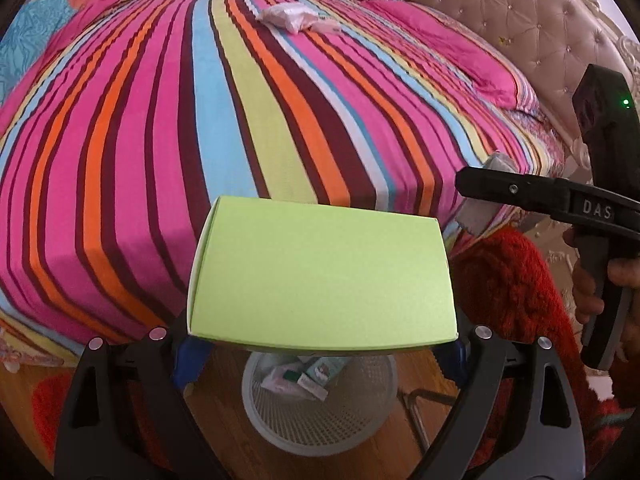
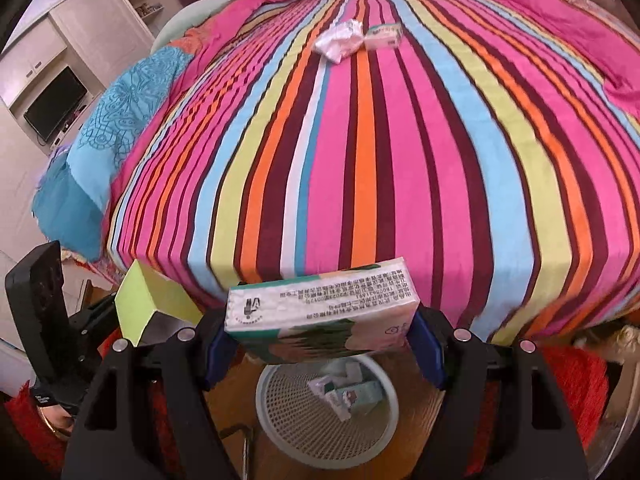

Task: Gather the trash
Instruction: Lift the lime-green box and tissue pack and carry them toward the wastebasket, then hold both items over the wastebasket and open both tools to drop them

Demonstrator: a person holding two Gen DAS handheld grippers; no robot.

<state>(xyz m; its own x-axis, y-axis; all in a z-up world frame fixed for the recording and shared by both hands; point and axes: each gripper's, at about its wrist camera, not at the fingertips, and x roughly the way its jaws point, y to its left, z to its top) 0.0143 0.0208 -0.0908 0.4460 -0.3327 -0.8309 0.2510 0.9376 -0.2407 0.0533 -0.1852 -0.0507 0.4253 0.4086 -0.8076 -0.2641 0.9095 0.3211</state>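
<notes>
Step in hand: carrying two pieces of trash from the striped bed (image 2: pixel 400 152) to the white mesh plastic wastebasket (image 2: pixel 280 420) on the wooden floor; both loads hanging over the basket mouth, neither dropped yet.
Left claw (image 1: pixel 320 354): spread wide, yet pinching the flat lime-green cardboard box (image 1: pixel 320 268) by its two side edges; box held level, above the basket rim at 6 o'clock in the left wrist view.
Right claw (image 2: pixel 326 344): about half spread, pinching the soft plastic-wrapped tissue pack with green print (image 2: pixel 320 304) across its width; pack directly above the basket at 6 o'clock in the right wrist view.
Next move, as judged: parting each claw so box and pack fall inside the rim; box looks nearly as wide as the basket mouth, so centring or tilting it first seems wise; afterwards, reaching back to 12 o'clock for what remains on the bed.
Count, claws: two, both loaded.
Count, trash in hand: two, one box and one pack.
Count, trash left on bed: two, a crumpled white paper wad (image 2: pixel 340 42) and a small green-and-white pack (image 2: pixel 384 36), touching, far at 12 o'clock.
Count, trash already in basket: several small packs, at least three, exact number hard to tell.
Count, baskets: one.
</notes>
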